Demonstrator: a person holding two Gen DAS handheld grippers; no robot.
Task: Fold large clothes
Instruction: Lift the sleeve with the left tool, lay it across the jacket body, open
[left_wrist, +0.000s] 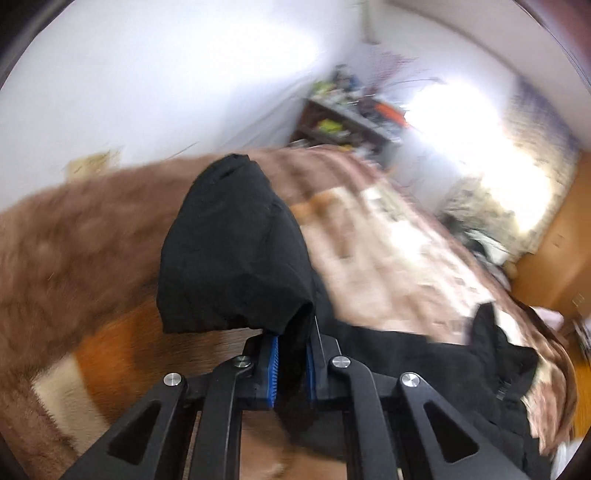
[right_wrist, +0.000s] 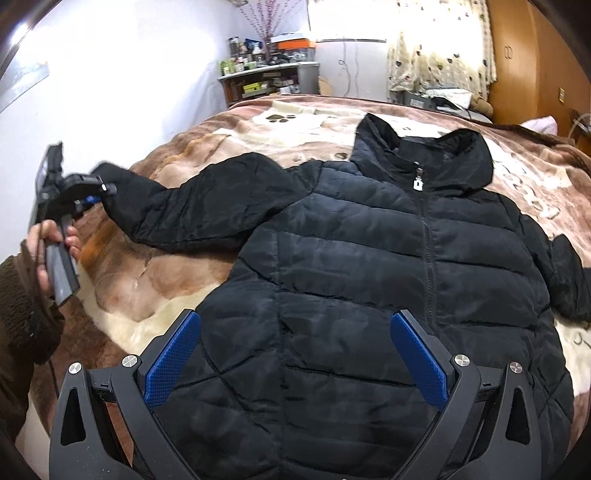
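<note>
Two hand-held grippers work over a black puffer jacket (right_wrist: 369, 280) spread front-up on a brown plush blanket (right_wrist: 122, 280) covering a bed. At about nine o'clock in the right wrist view, a person's hand (right_wrist: 55, 251), in a dark knitted sleeve (right_wrist: 22, 314), carries the left gripper (right_wrist: 96, 199), its blue pads pinched on the cuff end of the jacket's sleeve (right_wrist: 173, 206). The left wrist view confirms it: the left gripper's jaws stand narrow, black fabric bunched between the pads (left_wrist: 272, 365), and the cuff balloons up toward twelve o'clock, hiding what lies beyond.

Moving toward the centre, the jacket body fills the middle, zipped to the collar (right_wrist: 417, 162), hood lying toward twelve o'clock. The right gripper (right_wrist: 295, 354) hangs at six o'clock above the lower front panel, jaws spread wide, gripping nothing. At three o'clock the other sleeve (right_wrist: 569, 280) lies tucked along the jacket's side.

Risks appear plain. Slick, puffy shell could slide out of so small a bite on the cuff, dropping the sleeve short of the chest. With nothing pinning the body, a hard pull across may drag the whole jacket over the blanket and skew the fold. Padding may also spring the folded sleeve back open.
</note>
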